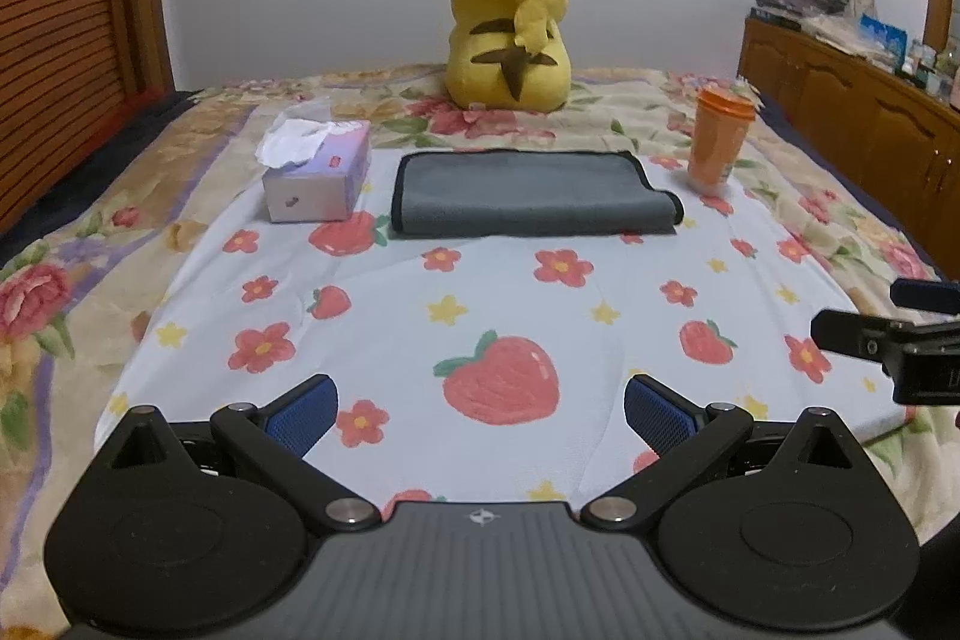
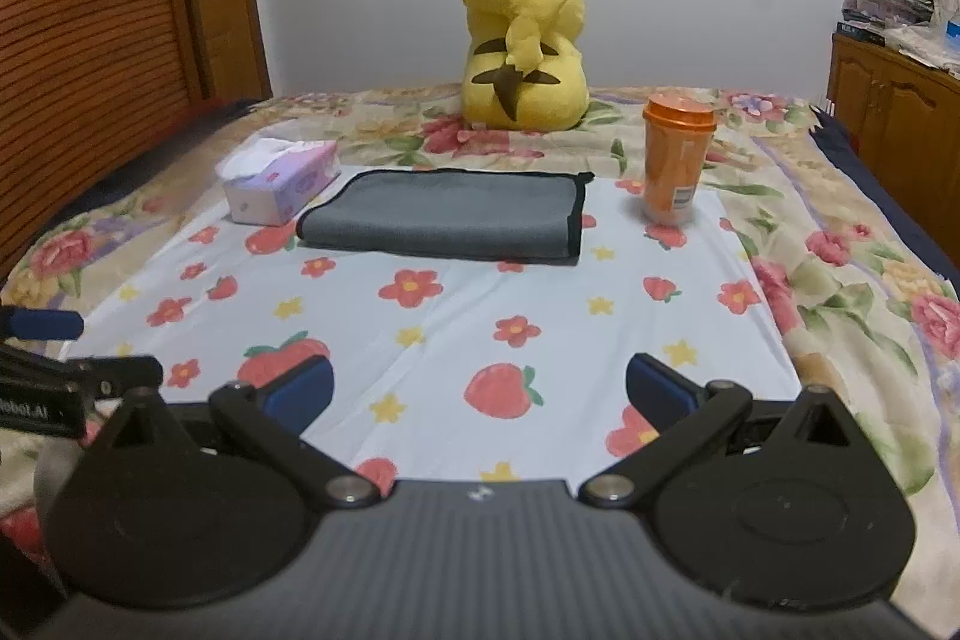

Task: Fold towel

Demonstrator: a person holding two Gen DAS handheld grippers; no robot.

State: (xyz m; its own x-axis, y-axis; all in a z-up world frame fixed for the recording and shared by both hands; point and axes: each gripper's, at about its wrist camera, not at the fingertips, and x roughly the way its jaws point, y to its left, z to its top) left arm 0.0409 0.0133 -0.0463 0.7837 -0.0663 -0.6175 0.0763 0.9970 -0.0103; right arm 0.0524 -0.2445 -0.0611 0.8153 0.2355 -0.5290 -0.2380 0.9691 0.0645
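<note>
A grey towel with black trim (image 1: 531, 195) lies folded into a flat rectangle on the white strawberry-print cloth (image 1: 480, 304), far ahead of both grippers. It also shows in the right wrist view (image 2: 447, 214). My left gripper (image 1: 480, 415) is open and empty, low over the near part of the cloth. My right gripper (image 2: 480, 397) is open and empty too, beside it on the right; part of it shows at the left wrist view's right edge (image 1: 888, 340).
A tissue box (image 1: 315, 175) stands left of the towel and an orange lidded cup (image 1: 717, 139) stands to its right. A yellow plush toy (image 1: 510, 16) sits behind. Wooden cabinets (image 1: 852, 130) run along the right, a slatted wooden panel (image 1: 66, 10) along the left.
</note>
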